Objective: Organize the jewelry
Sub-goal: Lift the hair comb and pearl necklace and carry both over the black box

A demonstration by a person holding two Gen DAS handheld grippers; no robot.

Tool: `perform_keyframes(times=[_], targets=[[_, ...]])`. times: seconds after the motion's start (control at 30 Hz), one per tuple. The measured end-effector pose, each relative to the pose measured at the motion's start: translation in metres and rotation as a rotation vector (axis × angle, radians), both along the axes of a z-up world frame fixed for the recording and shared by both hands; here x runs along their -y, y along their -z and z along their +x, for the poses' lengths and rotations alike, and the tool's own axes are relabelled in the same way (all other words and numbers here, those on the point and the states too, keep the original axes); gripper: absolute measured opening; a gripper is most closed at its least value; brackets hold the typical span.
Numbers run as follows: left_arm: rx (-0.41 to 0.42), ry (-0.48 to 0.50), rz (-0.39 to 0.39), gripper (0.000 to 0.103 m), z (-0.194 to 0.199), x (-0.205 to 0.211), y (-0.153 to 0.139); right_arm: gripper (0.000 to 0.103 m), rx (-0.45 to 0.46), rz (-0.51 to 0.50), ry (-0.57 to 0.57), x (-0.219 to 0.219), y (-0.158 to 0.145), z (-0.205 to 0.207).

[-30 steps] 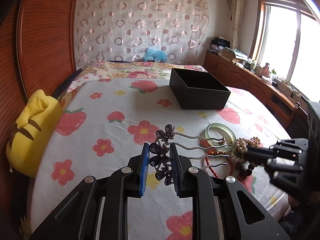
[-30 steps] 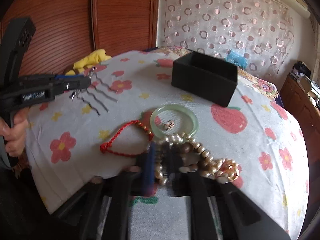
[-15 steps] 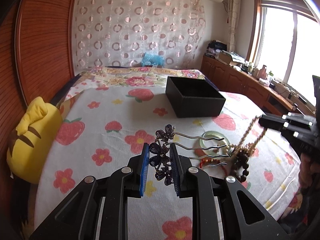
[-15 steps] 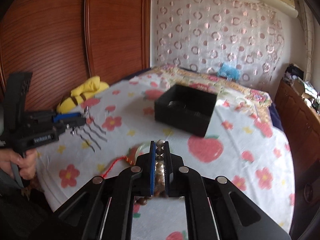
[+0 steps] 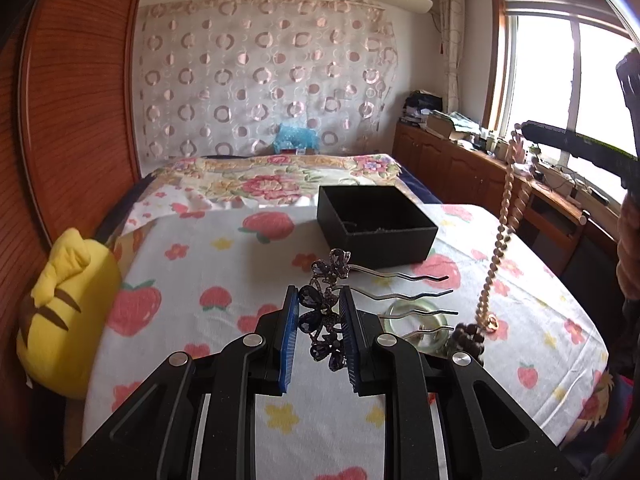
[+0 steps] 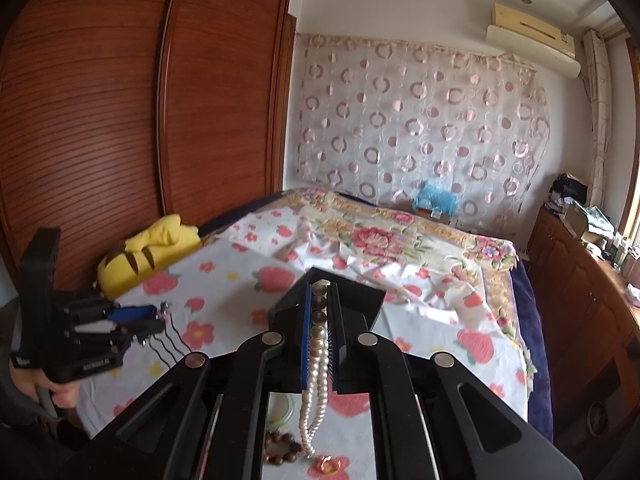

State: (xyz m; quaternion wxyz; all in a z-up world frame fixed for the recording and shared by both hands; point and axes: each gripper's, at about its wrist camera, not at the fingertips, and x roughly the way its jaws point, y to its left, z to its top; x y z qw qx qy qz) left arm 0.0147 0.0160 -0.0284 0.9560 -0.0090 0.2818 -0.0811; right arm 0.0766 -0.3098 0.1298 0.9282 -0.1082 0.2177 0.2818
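Note:
My left gripper (image 5: 320, 302) is shut on a dark purple flower hair comb (image 5: 326, 316), its wavy metal prongs pointing right above the bed. My right gripper (image 6: 320, 292) is shut on a pearl necklace (image 6: 314, 380) that hangs down from it; the necklace also shows in the left wrist view (image 5: 500, 240), dangling high at the right. A dark bead bracelet (image 6: 282, 446) hangs at the necklace's lower end. The open black box (image 5: 374, 226) stands on the bed past the comb. A pale green bangle (image 5: 416, 322) lies on the sheet under the prongs.
The bed has a strawberry and flower sheet (image 5: 224, 276). A yellow plush pillow (image 5: 64, 312) lies at the left edge by the wooden wardrobe (image 6: 120, 120). Wooden cabinets (image 5: 460, 172) with clutter run under the window at right.
My right gripper has lifted the pearl necklace off the bed and raised it high. My left gripper has also risen a little with the hair comb.

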Motion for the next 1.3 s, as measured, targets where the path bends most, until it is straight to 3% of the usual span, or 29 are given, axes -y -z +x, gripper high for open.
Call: perform_keyframes(times=[0.53,1.0,1.3], targets=[[0.057,0.023,0.016,0.019,0.035,0.012,-0.023,0.008,0.038,0.025,0.004,-0.009,-0.041,0.051],[0.026,0.055,0.035,0.019,0.077,0.020,-0.018,0.008,0.059,0.067,-0.020,-0.010,-0.054,0.076],[0.005,0.067,0.047,0.019,0.117,0.026,-0.019,0.008,0.093,0.076,-0.032,-0.015,-0.065,0.114]])
